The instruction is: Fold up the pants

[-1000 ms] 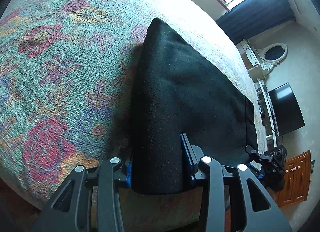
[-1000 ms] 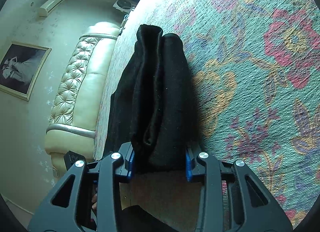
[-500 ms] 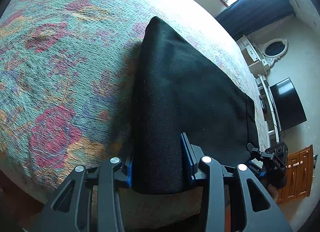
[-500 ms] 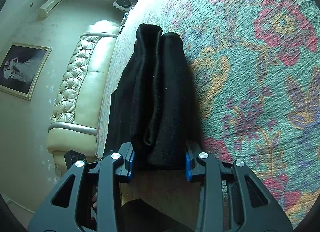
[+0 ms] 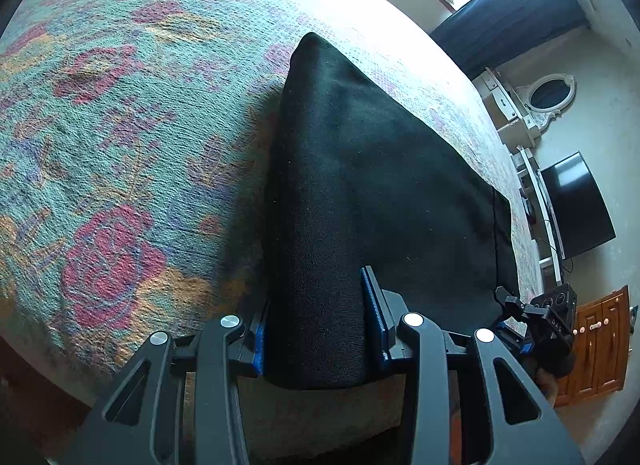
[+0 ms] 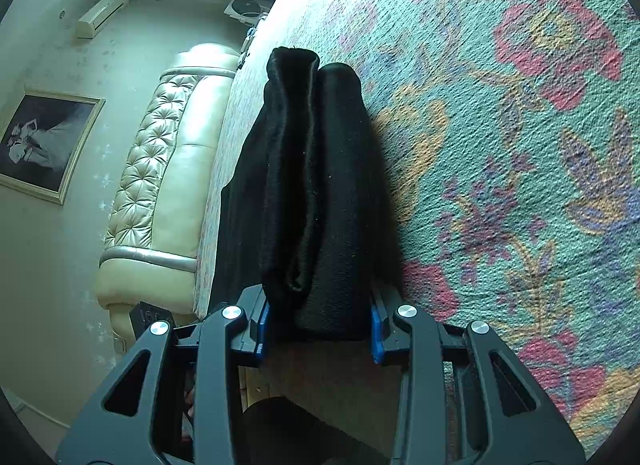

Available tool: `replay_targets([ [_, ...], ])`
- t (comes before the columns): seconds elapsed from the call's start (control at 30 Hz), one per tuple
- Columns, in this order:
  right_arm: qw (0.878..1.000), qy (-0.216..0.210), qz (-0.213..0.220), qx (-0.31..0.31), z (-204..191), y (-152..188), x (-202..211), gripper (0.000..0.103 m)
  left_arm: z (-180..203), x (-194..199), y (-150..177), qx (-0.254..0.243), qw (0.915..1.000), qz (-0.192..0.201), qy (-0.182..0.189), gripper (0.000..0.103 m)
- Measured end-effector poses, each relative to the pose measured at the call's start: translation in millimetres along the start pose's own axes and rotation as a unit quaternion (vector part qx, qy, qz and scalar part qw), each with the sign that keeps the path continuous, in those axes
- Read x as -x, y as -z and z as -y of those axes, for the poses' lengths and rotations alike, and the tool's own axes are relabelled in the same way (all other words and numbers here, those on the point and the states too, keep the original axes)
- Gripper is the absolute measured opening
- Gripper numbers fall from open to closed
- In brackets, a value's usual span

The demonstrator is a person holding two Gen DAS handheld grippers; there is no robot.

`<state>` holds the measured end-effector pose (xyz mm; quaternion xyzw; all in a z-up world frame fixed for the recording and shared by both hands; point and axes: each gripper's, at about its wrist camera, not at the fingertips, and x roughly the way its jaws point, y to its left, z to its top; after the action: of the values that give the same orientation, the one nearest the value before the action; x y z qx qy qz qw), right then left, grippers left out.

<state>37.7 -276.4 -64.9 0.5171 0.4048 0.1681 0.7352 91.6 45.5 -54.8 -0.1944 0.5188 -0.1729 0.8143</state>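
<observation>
Both grippers clamp the pants (image 5: pixel 360 193), folded black, at the near edge of the bed (image 5: pixel 120 145). Left gripper (image 5: pixel 316 329) pinches one near corner; right gripper (image 6: pixel 318 319), narrowly open, squeezes the other's bunched layers.

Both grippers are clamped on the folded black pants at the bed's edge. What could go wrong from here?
1. The right gripper pinches a thick stack of the black pants; an inner layer may slip out.
2. Uneven pulling by the left gripper could skew the fold.
3. The pants could drag and bunch on the textured floral bedspread.
</observation>
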Motion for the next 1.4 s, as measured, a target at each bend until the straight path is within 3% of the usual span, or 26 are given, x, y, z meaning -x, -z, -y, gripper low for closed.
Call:
replay_targets([
  [0.6,1.0,-0.005,-0.006,-0.01,7,-1,-1,0.036,-6,-6,-4,-0.007,1.0,-0.006,0.003,0.042],
  [0.73,1.0,-0.016,-0.01,-0.02,13,-3,-1,0.037,-13,-11,-2,-0.002,1.0,-0.004,0.009,0.055],
  [0.9,0.999,-0.027,-0.012,-0.031,20,-5,-1,0.039,-26,-14,0,0.026,0.9977,-0.001,0.063,0.065],
  [1.0,0.999,-0.033,-0.014,-0.033,21,-7,0,0.042,-24,-14,2,0.012,0.9966,0.001,0.082,0.076],
  [1.13,0.998,-0.044,-0.017,-0.046,28,-9,6,0.047,-14,-14,4,-0.03,0.9975,0.006,0.063,0.08],
  [1.27,0.998,-0.042,-0.013,-0.054,34,-7,18,0.052,-9,-15,4,-0.026,0.9979,0.004,0.059,0.08],
  [1.4,0.999,-0.013,-0.004,-0.052,32,-1,31,0.058,-3,-14,5,-0.024,0.9992,0.0,0.033,0.08],
])
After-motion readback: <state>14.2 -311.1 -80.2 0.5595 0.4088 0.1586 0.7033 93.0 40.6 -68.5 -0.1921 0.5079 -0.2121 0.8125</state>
